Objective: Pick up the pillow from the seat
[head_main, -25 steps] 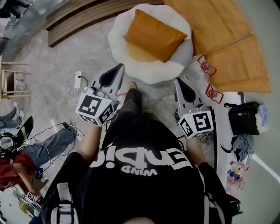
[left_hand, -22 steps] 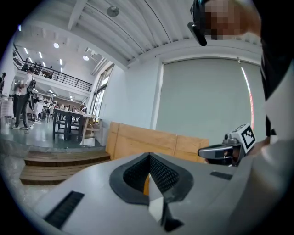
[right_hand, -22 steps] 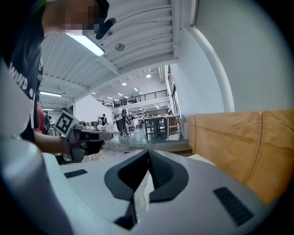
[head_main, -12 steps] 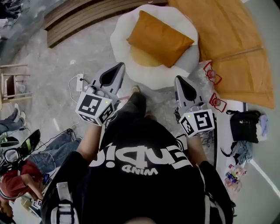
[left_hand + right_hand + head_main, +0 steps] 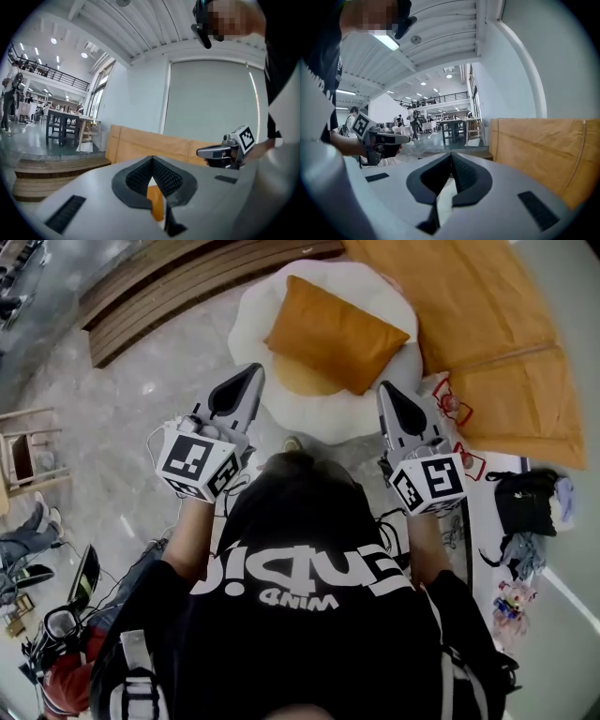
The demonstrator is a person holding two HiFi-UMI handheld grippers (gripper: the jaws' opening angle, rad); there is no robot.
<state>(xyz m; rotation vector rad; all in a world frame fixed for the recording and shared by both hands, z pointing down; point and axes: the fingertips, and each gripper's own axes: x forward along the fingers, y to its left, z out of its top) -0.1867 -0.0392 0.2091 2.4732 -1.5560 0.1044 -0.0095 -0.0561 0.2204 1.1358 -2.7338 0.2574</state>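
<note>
Both my grippers have come forward since a second ago, when their tips were well short of the seat. Now, in the head view, my left gripper [image 5: 251,371] ends at the seat's left rim and my right gripper [image 5: 384,388] reaches its near right edge. Each pair of grey jaws, with their dark ribbed pads, is pressed together with nothing between them. The seat [image 5: 246,315] is round, white and puffy, standing on a pale mottled floor [image 5: 141,362]. The pillow [image 5: 337,332] lies on it, a plump orange fabric rectangle set askew, ahead of my two tips and untouched. Small red wire-framed things [image 5: 452,407] sit just beside my right gripper, with a black bag [image 5: 523,495] further right. Beyond the seat lie flat orange mats [image 5: 487,324] and dark wooden steps [image 5: 178,287]
</note>
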